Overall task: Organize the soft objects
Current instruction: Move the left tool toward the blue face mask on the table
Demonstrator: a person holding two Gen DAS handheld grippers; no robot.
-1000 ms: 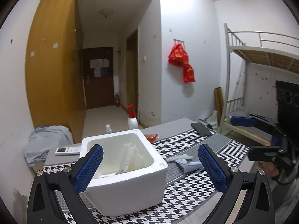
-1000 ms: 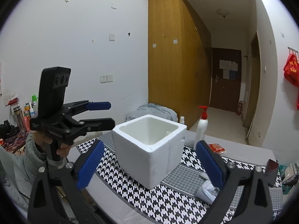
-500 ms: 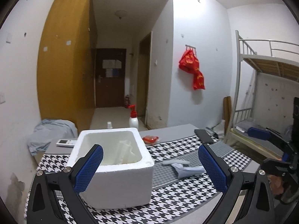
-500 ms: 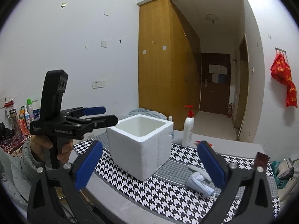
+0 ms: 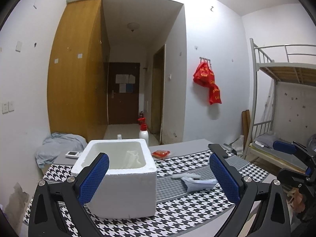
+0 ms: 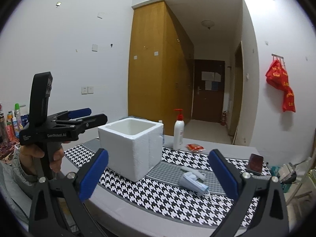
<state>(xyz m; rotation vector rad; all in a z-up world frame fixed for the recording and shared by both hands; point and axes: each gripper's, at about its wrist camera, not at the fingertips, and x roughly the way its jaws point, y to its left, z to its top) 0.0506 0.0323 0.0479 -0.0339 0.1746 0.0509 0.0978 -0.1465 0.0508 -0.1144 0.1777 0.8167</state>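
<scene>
Risk lies with the limp blue cloth (image 6: 192, 182) on the bench (image 6: 197, 213): both tools, left (image 5: 159, 179) and right (image 6: 158, 172), hang open and empty, and might pinch the patterned mat (image 6: 167, 195) instead.

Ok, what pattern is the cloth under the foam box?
Black-and-white houndstooth with plain grey bands, on the cloth under the foam box; clearest in the right wrist view.

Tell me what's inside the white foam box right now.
Inside the foam box a crumpled white soft item leans against the far inner wall. The near wall hides the box floor, so anything lying flat there can't be seen.
</scene>
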